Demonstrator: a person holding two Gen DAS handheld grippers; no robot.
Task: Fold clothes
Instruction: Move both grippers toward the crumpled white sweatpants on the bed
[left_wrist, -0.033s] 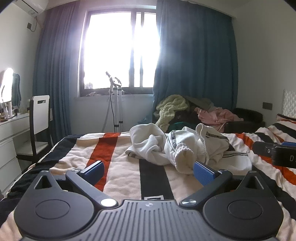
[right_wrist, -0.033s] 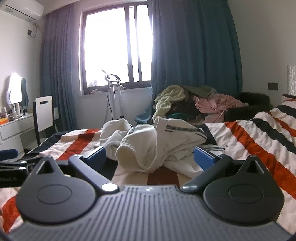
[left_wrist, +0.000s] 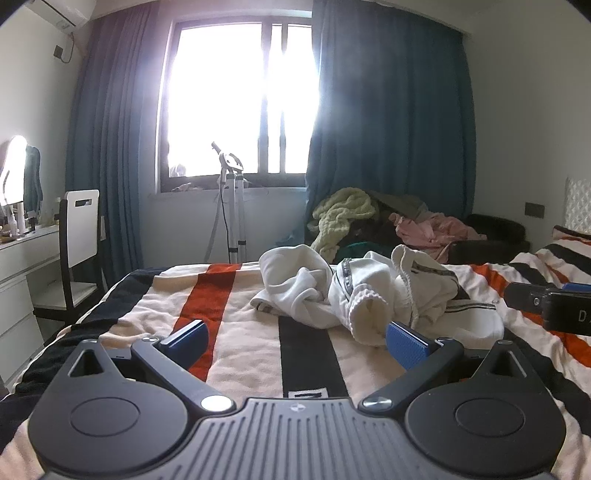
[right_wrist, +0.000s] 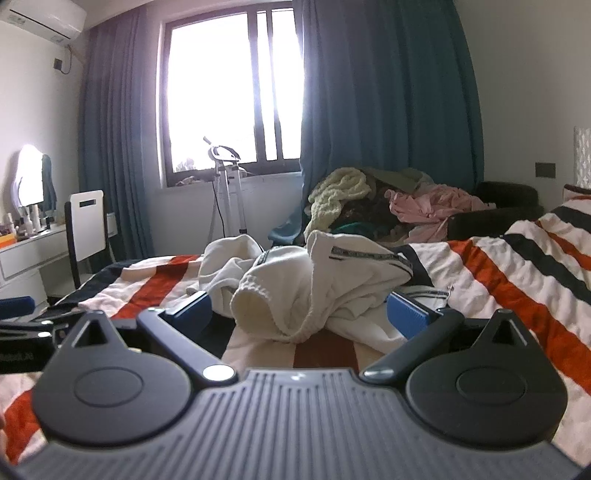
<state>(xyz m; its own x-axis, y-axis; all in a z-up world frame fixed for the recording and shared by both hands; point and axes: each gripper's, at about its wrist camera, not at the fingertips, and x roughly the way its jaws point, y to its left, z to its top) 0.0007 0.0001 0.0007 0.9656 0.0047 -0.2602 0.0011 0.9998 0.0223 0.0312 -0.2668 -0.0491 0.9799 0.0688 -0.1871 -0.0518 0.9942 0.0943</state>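
Two grippers are hanging low over the striped bed (left_wrist: 236, 325), both wide open and holding nothing. The left gripper (left_wrist: 295, 341) is facing bare blanket, with the crumpled white garment (left_wrist: 354, 295) lying just ahead to its right. The right gripper (right_wrist: 299, 314) is standing close before the same garment (right_wrist: 314, 288), whose far side is hidden. Nothing is differing from the earlier pictures.
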